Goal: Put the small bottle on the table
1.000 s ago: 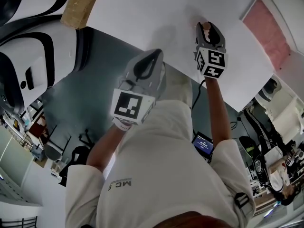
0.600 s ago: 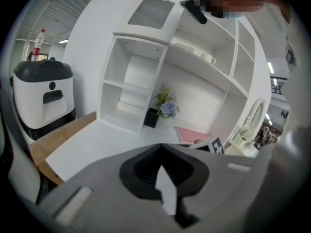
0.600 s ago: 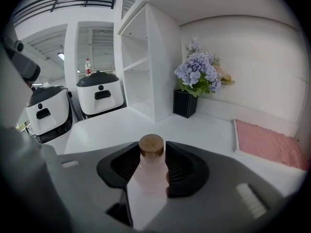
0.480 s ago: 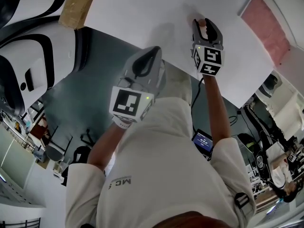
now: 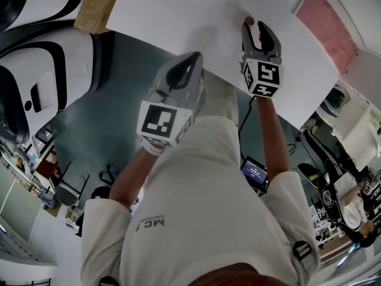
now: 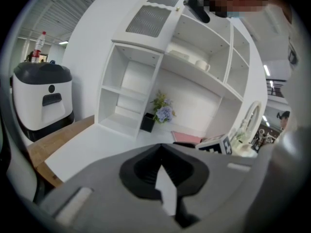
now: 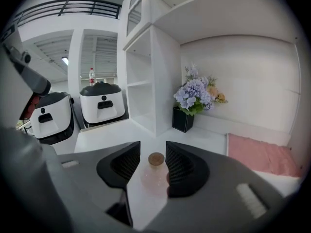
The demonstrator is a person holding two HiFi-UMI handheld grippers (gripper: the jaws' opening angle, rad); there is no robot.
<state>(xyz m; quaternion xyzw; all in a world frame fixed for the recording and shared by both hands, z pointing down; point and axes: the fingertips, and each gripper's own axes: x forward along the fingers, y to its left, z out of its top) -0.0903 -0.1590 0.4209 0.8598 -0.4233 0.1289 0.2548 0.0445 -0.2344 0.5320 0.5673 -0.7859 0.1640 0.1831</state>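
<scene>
The small bottle, clear pinkish with a brown cork cap, stands upright on the white table. My right gripper is open, its dark ribbed pads on either side of the bottle with a gap at the left pad. From the head view, the bottle shows just at the tips of the right gripper, over the table. My left gripper hovers at the table's near edge, shut and holding nothing; in its own view the left gripper has its tips meeting.
A white shelf unit stands at the table's back with a black pot of purple flowers. A pink mat lies to the right. White rounded machines stand to the left. A wooden board adjoins the table's left end.
The right gripper's jaws have spread apart off the bottle and drawn back slightly, so the bottle now stands free at their tips. The left gripper has barely moved.
</scene>
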